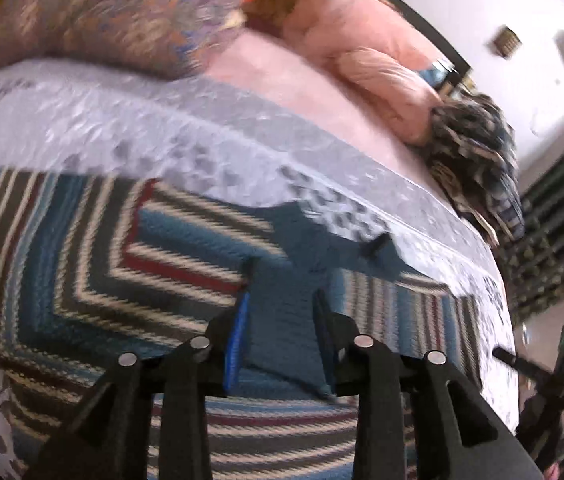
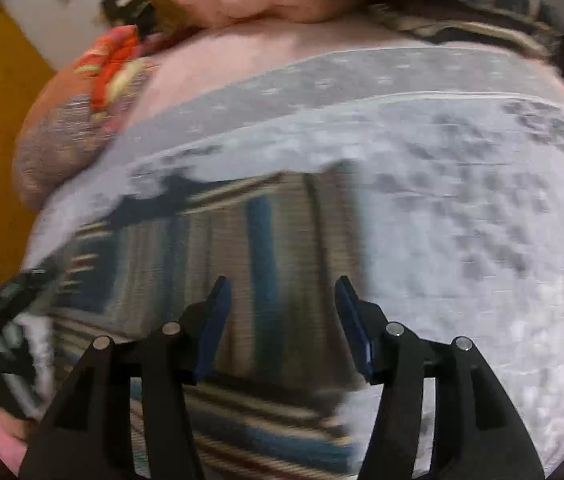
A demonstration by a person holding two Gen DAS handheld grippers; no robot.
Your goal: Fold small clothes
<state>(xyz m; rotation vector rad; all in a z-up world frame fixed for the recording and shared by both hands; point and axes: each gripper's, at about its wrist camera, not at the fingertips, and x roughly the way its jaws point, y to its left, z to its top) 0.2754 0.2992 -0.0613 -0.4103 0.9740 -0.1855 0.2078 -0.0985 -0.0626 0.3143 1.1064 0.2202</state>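
Striped garment (image 1: 81,248) on grey leaf-print bedsheet (image 1: 161,120), pink blanket (image 1: 362,48) beyond.

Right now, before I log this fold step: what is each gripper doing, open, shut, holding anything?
Left gripper: open, holding nothing, above the striped garment.
Right gripper: open, holding nothing, over the same garment's edge.

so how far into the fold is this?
Early. Done: the striped knit garment in blue, cream and red lies spread on the grey-white floral bedsheet; no fold is clearly visible. In hand: nothing; the left gripper and right gripper are open above it. Left: gripping an edge and every fold.
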